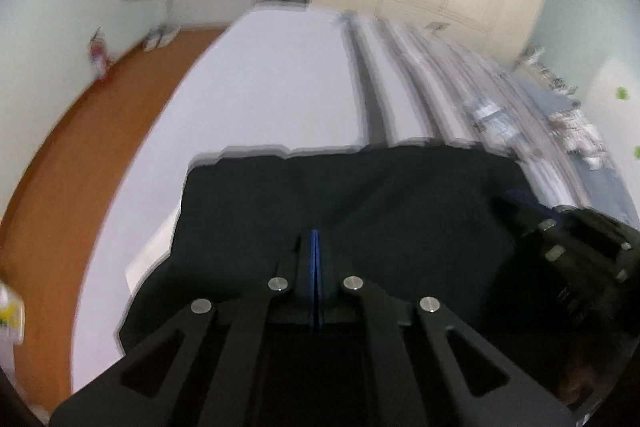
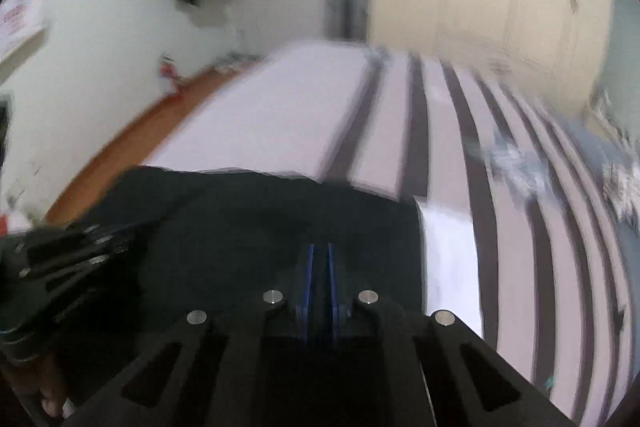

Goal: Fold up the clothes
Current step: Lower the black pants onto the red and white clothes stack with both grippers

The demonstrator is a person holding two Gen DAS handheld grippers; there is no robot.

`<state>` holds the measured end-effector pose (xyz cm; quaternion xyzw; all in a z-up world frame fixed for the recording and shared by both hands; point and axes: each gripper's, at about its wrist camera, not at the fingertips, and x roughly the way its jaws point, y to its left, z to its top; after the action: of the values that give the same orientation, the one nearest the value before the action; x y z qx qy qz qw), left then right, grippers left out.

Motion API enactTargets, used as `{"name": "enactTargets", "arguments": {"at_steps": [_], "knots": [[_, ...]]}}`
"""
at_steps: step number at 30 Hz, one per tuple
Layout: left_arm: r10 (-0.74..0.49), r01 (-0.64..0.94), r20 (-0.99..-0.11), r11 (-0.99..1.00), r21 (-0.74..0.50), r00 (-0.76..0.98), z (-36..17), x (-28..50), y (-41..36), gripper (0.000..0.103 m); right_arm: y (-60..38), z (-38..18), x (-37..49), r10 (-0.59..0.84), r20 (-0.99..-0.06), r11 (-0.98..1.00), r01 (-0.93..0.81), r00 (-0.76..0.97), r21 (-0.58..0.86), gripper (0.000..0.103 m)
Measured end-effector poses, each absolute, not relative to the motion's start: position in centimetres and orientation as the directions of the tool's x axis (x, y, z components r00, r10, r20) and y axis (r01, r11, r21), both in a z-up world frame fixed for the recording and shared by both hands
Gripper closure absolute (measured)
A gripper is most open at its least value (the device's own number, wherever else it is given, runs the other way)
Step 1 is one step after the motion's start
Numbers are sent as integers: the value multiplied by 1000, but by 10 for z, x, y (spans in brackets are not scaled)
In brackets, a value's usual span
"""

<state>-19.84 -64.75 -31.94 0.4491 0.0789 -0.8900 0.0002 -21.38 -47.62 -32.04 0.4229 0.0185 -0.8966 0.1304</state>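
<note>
2 grippers sit over the dark, near-black folded garment [image 1: 352, 195] that lies on the white bed sheet [image 1: 272, 91]; your left gripper [image 1: 315, 239] has its blue-edged fingers pressed together, closed; whether cloth is pinched there you cannot tell; your right gripper [image 2: 320, 251] shows a thin slit between its blue pads, practically closed, above the same garment [image 2: 248, 227]; both views are motion-blurred; grey-striped bedding [image 2: 460, 147] runs beside the garment; no containers appear.
</note>
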Motion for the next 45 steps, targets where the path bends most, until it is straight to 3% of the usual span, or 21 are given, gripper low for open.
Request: {"name": "enactTargets", "arguments": {"at_steps": [3, 13, 18, 22, 26, 30, 34, 41, 45], "knots": [[123, 85, -782, -972, -219, -611, -330, -200, -662, 101, -464, -337, -214, -218, -745, -964, 256, -630, 66, 103], [105, 37, -738, -984, -173, -667, -271, -204, -669, 101, -456, -277, -204, -255, -697, -957, 280, -670, 82, 100], [53, 99, -833, -987, -128, -551, -324, -230, -682, 101, -452, -332, -254, -204, -795, -969, 232, -571, 83, 103], [-4, 201, -857, -973, -117, -516, -339, -243, -704, 101, -445, -333, -262, -235, -787, -967, 219, -570, 130, 103], [10, 145, -792, -982, -124, -610, -298, -220, -698, 101, -422, -290, -241, -306, -710, -952, 190, -634, 240, 99], [91, 67, -739, -981, -182, -668, -260, -171, -681, 101, -398, -259, -198, -275, -654, -961, 193, -705, 197, 99], [142, -13, -704, -983, -185, -696, -244, -115, -659, 101, -398, -258, -159, -274, -661, -960, 234, -698, 151, 98], [8, 121, -810, -988, -98, -586, -307, -116, -677, 101, -412, -312, -129, -277, -761, -957, 238, -586, 165, 98], [-30, 127, -789, -990, -62, -614, -286, -103, -679, 101, -409, -307, -111, -285, -757, -954, 254, -588, 162, 98]]}}
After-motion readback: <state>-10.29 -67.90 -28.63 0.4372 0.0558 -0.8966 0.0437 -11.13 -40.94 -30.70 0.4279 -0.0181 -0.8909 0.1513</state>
